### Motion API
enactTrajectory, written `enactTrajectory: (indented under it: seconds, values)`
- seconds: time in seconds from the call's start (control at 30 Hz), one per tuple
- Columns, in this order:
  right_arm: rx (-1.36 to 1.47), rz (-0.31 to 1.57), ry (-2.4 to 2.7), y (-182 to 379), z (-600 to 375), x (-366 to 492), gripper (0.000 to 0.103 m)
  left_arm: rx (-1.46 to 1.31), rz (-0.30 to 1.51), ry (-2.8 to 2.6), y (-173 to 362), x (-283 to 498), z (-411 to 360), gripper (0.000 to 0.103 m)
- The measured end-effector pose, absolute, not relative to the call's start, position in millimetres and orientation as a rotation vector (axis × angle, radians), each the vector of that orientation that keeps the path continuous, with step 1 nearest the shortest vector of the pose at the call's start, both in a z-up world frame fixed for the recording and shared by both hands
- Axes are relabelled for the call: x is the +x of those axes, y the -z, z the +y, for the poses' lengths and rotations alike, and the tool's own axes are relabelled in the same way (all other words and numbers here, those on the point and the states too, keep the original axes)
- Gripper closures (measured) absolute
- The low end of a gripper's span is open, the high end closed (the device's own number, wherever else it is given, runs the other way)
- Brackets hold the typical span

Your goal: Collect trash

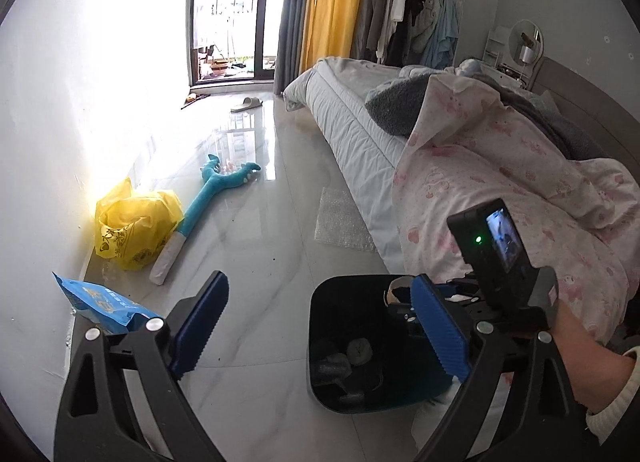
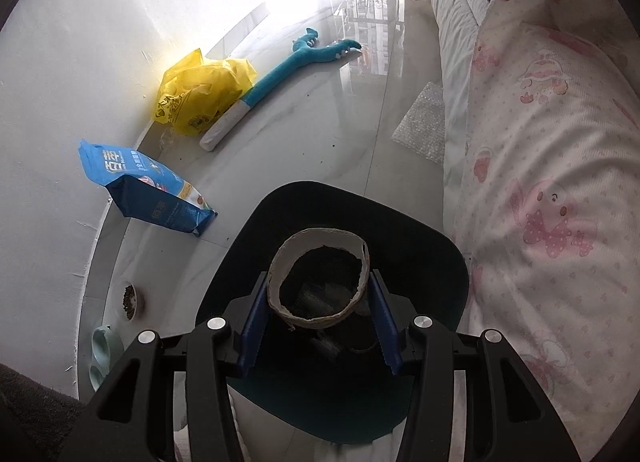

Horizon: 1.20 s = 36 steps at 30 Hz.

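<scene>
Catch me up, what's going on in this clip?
A person is picking up trash in a bedroom. The right gripper holds a cardboard tube over the black bin, not yet dropped. The left gripper is open and empty beside the bin. A yellow bag and blue pouch lie by the wall.

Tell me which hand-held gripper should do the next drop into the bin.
Right. The right hand-held gripper already pinches the cardboard tube directly above the open black bin, so it likely only needs to let go. The left hand-held gripper is open and empty, beside the bin.
</scene>
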State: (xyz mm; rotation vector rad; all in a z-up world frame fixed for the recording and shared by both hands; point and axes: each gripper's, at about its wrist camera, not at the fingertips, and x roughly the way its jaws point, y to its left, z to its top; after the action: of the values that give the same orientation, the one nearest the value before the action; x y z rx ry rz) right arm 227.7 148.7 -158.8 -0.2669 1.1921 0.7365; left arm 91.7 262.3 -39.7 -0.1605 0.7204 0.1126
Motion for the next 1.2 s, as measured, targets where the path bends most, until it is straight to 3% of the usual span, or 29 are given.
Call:
enactTrajectory:
  seconds: [0.33, 1.2]
  values:
    - [-0.309, 1.155, -0.708, 142, 136, 224, 0.035, -0.169, 0.583, -0.138, -4, 74, 246, 0.007]
    - [-0.141, 0.698, -0.662, -10, -24, 158, 0.012, -0.059, 0.449, -0.212, -41, 49, 165, 0.003]
